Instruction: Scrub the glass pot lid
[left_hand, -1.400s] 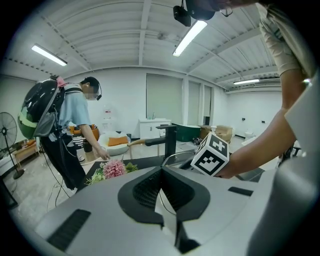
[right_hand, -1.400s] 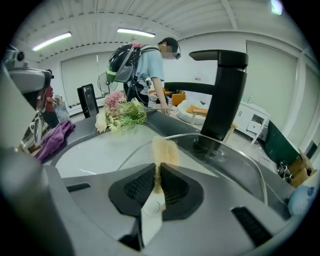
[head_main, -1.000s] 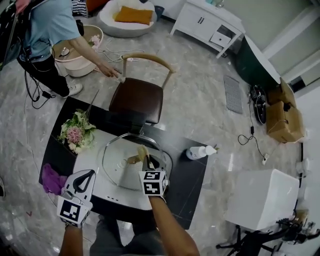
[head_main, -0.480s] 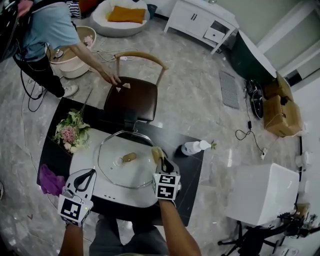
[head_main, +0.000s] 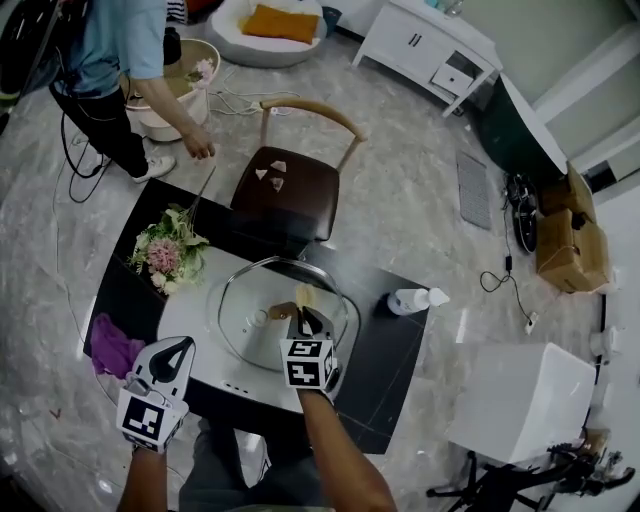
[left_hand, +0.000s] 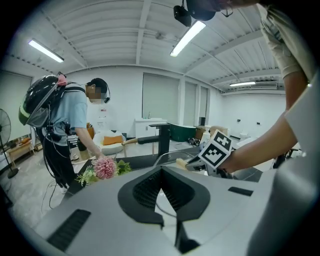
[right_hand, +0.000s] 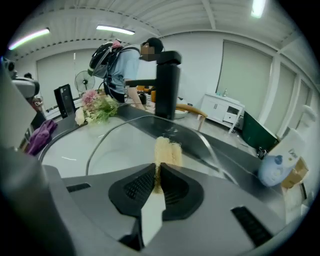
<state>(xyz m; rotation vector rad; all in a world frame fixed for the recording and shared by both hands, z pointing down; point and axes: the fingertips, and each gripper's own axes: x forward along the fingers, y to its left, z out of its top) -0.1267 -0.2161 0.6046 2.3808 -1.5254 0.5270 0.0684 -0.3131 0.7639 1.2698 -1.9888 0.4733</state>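
One scrubbing stroke is reversing: right gripper (head_main: 303, 317), fingers pinching the sponge (right_hand: 165, 150), is sliding inward from the rim of the glass lid (head_main: 236, 336); left gripper (head_main: 171, 353) is idling, fingers spread

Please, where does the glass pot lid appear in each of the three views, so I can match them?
Head view: the glass pot lid lies in the centre.
Left gripper view: only an arc of its rim shows, just above the jaws.
Right gripper view: the lid fills the middle, beyond the jaws.
Shared landmark: the flowers, left of the lid in every view.
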